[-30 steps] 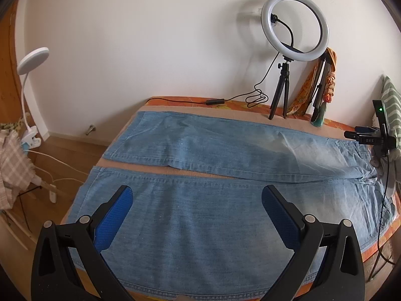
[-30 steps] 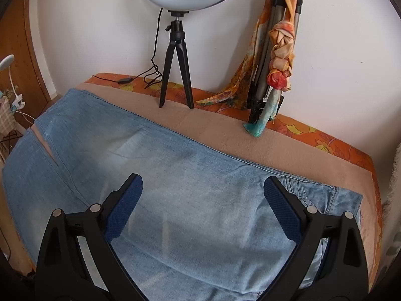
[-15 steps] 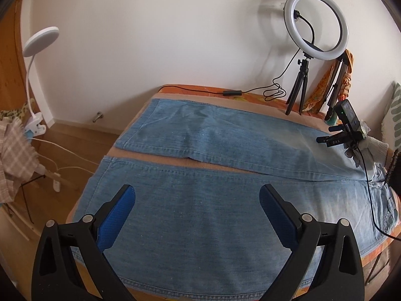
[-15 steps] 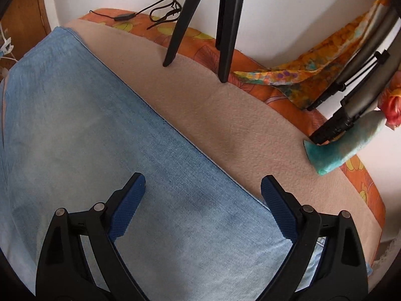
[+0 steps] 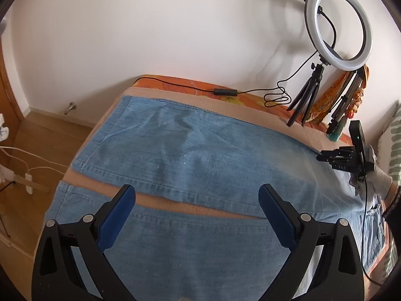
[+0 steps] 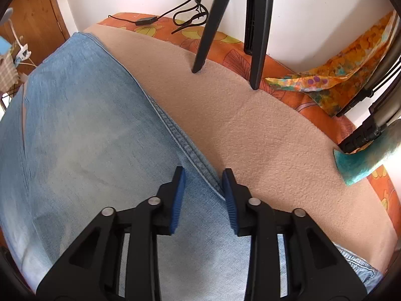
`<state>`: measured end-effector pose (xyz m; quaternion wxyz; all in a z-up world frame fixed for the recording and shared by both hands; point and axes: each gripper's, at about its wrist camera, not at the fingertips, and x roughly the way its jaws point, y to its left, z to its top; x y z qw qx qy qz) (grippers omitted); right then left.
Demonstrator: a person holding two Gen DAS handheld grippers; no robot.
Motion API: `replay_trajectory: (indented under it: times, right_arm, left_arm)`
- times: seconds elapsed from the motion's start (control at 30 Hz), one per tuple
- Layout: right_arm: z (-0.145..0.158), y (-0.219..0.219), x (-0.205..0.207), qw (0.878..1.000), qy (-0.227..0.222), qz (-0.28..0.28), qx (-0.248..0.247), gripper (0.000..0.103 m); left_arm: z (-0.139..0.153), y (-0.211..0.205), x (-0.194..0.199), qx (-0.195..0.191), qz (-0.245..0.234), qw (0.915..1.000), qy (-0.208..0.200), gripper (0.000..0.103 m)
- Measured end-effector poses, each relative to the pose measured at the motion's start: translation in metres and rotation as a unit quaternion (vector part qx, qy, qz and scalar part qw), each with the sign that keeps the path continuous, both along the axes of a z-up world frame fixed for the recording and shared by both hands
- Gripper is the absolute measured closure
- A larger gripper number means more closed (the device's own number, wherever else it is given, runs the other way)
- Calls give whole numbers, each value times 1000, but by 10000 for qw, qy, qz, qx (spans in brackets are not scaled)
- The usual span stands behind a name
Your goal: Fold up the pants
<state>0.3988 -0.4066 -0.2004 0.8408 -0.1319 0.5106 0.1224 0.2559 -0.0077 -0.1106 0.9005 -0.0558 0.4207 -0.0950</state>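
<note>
Pants [image 6: 82, 130]: right gripper [image 6: 203, 178] jaws narrowed around seam; left gripper [image 5: 196, 200] stays wide.

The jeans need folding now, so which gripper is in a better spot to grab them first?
Probably the right gripper: its fingers are nearly closed around the far side seam of the jeans. The left gripper hangs wide open above the legs, touching nothing.
</note>
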Motion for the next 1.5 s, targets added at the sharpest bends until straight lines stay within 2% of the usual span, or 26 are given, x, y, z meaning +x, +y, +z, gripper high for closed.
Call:
replay_trajectory:
  times: [0.07, 0.23, 0.37, 0.5, 0.6, 0.7, 0.8, 0.93, 0.97, 1.0, 1.03, 1.07, 1.1, 1.13, 1.2, 1.3, 1.5]
  right_arm:
    - [0, 7, -5, 9997, -77, -6, -247, 92]
    - [12, 16, -26, 9988, -436, -130, -190, 96]
    - [32, 25, -63, 9969, -769, -128, -102, 97]
    - [35, 47, -94, 9954, -938, -21, -169, 98]
    - [38, 60, -125, 9935, -1094, 98, -308, 98]
    - [37, 69, -148, 9930, -1130, 183, -291, 98]
    - [31, 79, -167, 9916, -1217, 243, -373, 98]
    - [32, 85, -182, 9894, -1403, 186, -322, 98]
    - [34, 86, -186, 9889, -1450, 191, -279, 98]
    - [36, 87, -188, 9887, -1467, 204, -240, 98]
    - [37, 88, -189, 9885, -1476, 217, -253, 98]
    - [37, 90, -190, 9878, -1513, 219, -305, 98]
    - [38, 91, -191, 9871, -1544, 214, -360, 98]
    - [38, 91, -191, 9868, -1553, 207, -398, 98]
    - [38, 92, -191, 9866, -1573, 164, -396, 98]
    - [45, 93, -193, 9854, -1659, 107, -365, 98]
    - [66, 104, -219, 9824, -1805, 255, -399, 98]
  left_arm:
    - [-3, -14, 16, -65, -7, 10000, 52, 5]
    - [-14, -35, 56, -541, 50, 9982, 239, 5]
    - [-22, -45, 91, -916, 177, 9949, 379, 5]
    - [-32, -52, 124, -1223, 403, 9897, 619, 5]
    - [-50, -63, 145, -1091, 485, 9873, 1047, 5]
    - [-69, -71, 157, -696, 563, 9850, 1478, 5]
    - [-81, -71, 158, -73, 825, 9839, 1585, 5]
    - [-93, -65, 150, -21, 842, 9824, 1667, 5]
    - [-95, -64, 147, 38, 832, 9830, 1637, 12]
    - [-97, -64, 145, 80, 814, 9839, 1591, 27]
    - [-95, -64, 142, 176, 820, 9868, 1384, 34]
    - [-93, -61, 138, 60, 759, 9891, 1260, 59]
    - [-91, -56, 136, -92, 825, 9892, 1209, 72]
    - [-90, -48, 136, -370, 894, 9882, 1186, 75]
    - [-89, -32, 130, -821, 988, 9857, 1087, 91]
    - [-80, -20, 120, -1094, 944, 9861, 826, 96]
    - [-44, -9, 90, -1219, 743, 9895, 237, 98]
